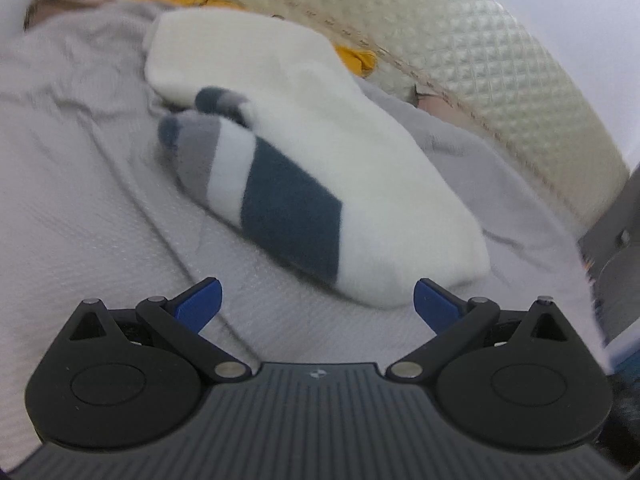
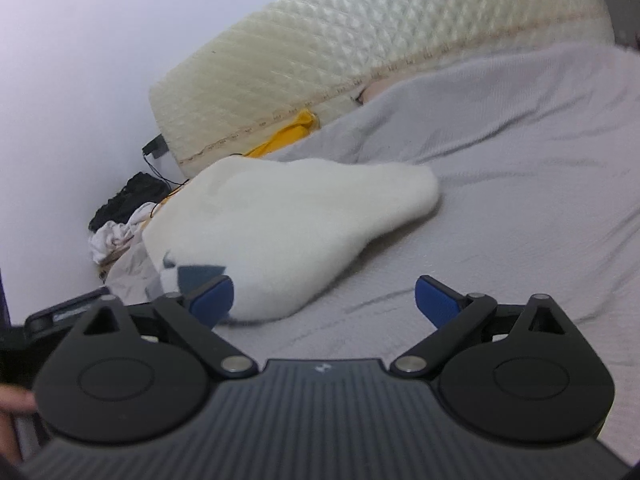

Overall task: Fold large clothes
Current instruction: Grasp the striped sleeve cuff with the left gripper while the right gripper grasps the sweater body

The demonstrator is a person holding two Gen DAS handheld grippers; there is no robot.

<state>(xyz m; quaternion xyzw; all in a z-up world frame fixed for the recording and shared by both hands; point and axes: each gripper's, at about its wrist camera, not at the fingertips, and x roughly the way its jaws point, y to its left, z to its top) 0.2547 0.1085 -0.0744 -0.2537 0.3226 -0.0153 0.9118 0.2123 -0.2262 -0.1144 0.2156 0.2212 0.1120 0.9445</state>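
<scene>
A: Checking edges. White fleece garment (image 1: 304, 136) lies folded on the grey bedsheet (image 1: 80, 200), centre of the left wrist view, running diagonally from upper left to lower right. Near corner sits just beyond the left gripper (image 1: 318, 300).

B: Room around it?

A: Bare sheet to the left and lower left, wrinkled. A quilted cream mattress (image 1: 480, 60) stands on edge along the upper right, so that side is boxed in. Yellow cloth (image 1: 360, 60) is wedged at its base.

B: Texture?

A: Garment is thick, fuzzy, rounded at the folds, with navy and grey stripes on the sleeves (image 1: 224, 160). Sheet has a fine waffle weave.

B: Grippers?

A: Both spread wide, nothing between the blue pads. Right gripper (image 2: 324, 300) is angled down at the garment's lower edge, left pad (image 2: 212, 296) just beside the fleece; I can't tell if it touches. Frames are blurred.
</scene>
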